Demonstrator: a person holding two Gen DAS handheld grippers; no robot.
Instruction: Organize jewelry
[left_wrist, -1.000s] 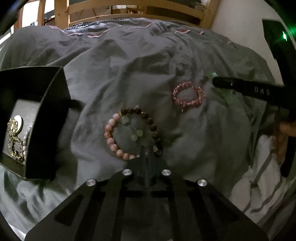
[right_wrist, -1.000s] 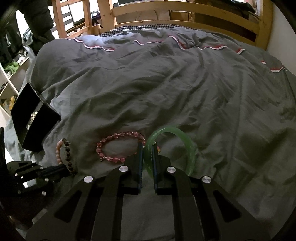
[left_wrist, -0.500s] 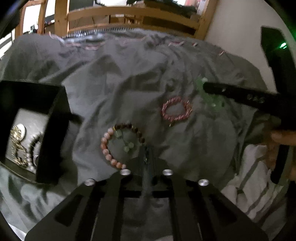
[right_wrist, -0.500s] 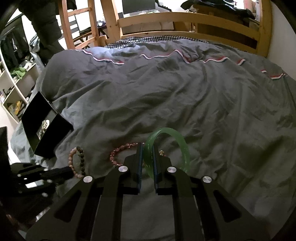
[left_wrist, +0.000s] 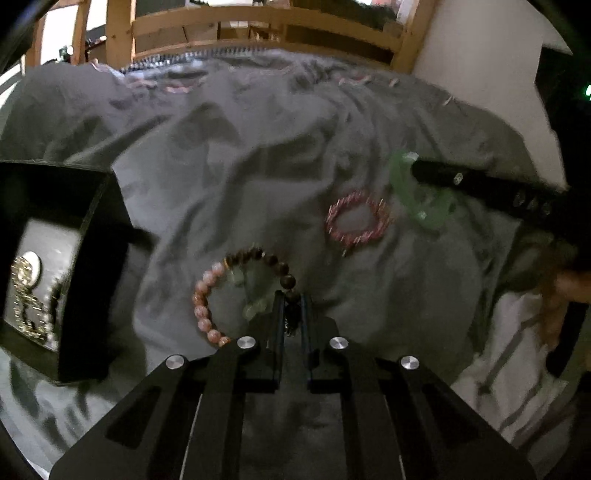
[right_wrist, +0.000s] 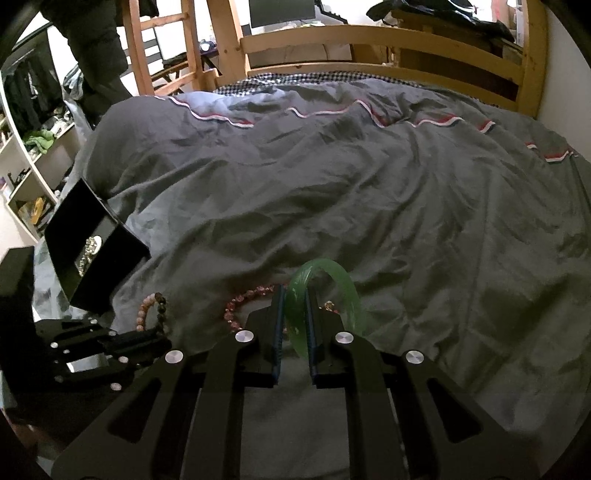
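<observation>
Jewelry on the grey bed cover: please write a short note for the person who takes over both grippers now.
Left gripper: jaws closing on the pink-and-brown beaded bracelet.
Right gripper: shut on the translucent green bangle.
The small pink crystal bracelet lies loose on the grey duvet.
Done: the open black jewelry box holds some gold pieces.
Left: box all three.

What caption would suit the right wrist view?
Right gripper clamps an upright green bangle above a grey duvet, pink beaded bracelet behind it.
</observation>
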